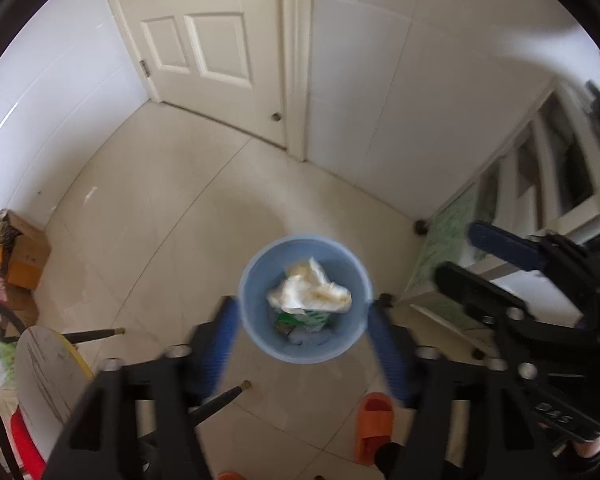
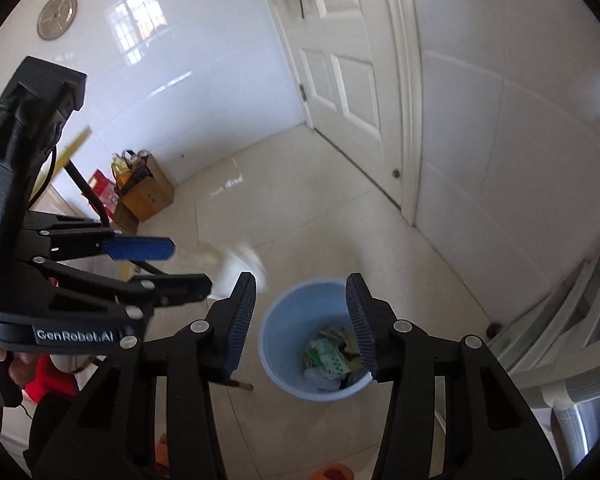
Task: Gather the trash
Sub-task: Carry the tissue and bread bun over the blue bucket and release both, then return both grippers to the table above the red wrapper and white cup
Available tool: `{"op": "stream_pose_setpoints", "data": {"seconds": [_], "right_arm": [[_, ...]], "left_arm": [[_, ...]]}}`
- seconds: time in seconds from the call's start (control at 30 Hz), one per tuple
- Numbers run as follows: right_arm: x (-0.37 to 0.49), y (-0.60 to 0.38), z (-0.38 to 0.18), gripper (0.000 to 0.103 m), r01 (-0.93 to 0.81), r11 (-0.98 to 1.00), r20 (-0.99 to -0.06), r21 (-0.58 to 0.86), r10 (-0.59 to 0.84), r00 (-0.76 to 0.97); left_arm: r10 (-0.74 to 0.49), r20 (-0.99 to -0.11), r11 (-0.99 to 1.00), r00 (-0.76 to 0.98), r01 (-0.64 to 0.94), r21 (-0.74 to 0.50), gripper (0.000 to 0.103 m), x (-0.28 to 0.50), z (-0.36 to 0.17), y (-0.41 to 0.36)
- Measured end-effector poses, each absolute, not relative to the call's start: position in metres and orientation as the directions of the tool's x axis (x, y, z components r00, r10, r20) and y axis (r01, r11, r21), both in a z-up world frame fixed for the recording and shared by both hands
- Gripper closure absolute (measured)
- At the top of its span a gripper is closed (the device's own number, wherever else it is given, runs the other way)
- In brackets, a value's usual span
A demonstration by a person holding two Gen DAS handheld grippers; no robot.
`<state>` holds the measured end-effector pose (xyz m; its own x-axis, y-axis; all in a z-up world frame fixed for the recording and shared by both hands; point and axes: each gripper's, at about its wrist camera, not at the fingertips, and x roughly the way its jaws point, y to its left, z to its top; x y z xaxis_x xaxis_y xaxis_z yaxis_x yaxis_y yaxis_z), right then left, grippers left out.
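A round light-blue plastic bin point(image 1: 304, 298) is seen standing on the pale tiled floor point(image 1: 172, 216), with crumpled white paper trash point(image 1: 310, 290) lying inside on top of green-printed wrappers point(image 2: 326, 356). The left gripper point(image 1: 302, 344) is held above it with jaws spread and nothing between them. The right gripper point(image 2: 300, 312) is likewise spread wide and empty over the bin.

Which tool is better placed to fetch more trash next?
Right, probably: the right tool is open and empty, while the left tool has crumpled white paper blurred at its tips, near the blue bin.
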<state>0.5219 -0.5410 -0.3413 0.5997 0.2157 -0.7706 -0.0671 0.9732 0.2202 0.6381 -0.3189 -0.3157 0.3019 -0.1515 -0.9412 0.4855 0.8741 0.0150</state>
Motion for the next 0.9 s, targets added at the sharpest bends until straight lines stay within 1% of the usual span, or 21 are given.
{"op": "stream_pose_setpoints", "data": {"seconds": [0.03,0.17,0.3,0.37,0.4,0.43,0.5,0.6,0.73,0.8,0.83,0.9], "right_arm": [[0.521,-0.544,-0.345,0.058,-0.064,0.973,-0.777,0.220,0.214,0.592],[0.511,-0.551,-0.348,0.057,-0.049,0.975,-0.788,0.216,0.204,0.581],[0.503,-0.546,-0.337,0.056,-0.055,0.974,-0.776,0.218,0.207,0.595],[0.498,-0.534,-0.320,0.052,-0.074,0.972,-0.763,0.222,0.221,0.607],[0.496,-0.530,-0.315,0.047,-0.078,0.972,-0.756,0.223,0.223,0.615],[0.492,-0.523,-0.303,0.044,-0.090,0.972,-0.743,0.218,0.225,0.630],[0.484,-0.504,-0.278,0.042,-0.127,0.971,-0.718,0.204,0.237,0.655],[0.475,-0.477,-0.245,0.032,-0.169,0.966,-0.677,0.197,0.258,0.690],[0.464,-0.428,-0.208,0.028,-0.236,0.953,-0.631,0.193,0.304,0.714],[0.462,-0.402,-0.195,0.025,-0.268,0.946,-0.621,0.180,0.321,0.715],[0.461,-0.388,-0.189,0.021,-0.287,0.943,-0.620,0.167,0.327,0.714],[0.460,-0.366,-0.181,0.020,-0.312,0.939,-0.617,0.148,0.334,0.712]], "left_arm": [[-0.151,-0.939,0.876,0.308,0.483,0.018,0.029,0.641,-0.318,-0.321],[-0.173,-0.934,0.883,0.312,0.470,-0.006,0.029,0.645,-0.313,-0.324],[-0.196,-0.910,0.882,0.365,0.471,-0.001,0.027,0.615,-0.279,-0.297],[-0.210,-0.887,0.881,0.411,0.474,0.011,0.024,0.593,-0.255,-0.281],[-0.220,-0.874,0.881,0.433,0.474,0.013,0.022,0.584,-0.244,-0.271],[-0.236,-0.853,0.882,0.466,0.470,0.013,0.015,0.576,-0.228,-0.261],[-0.248,-0.822,0.889,0.513,0.458,0.018,0.009,0.558,-0.206,-0.242],[-0.246,-0.778,0.903,0.577,0.428,0.032,0.007,0.540,-0.176,-0.208],[-0.217,-0.745,0.927,0.631,0.372,0.045,0.007,0.519,-0.154,-0.161],[-0.187,-0.731,0.941,0.657,0.334,0.060,0.004,0.508,-0.143,-0.127],[-0.158,-0.727,0.951,0.669,0.302,0.072,0.004,0.507,-0.141,-0.107],[-0.110,-0.726,0.962,0.679,0.257,0.095,0.003,0.496,-0.137,-0.069]]}}
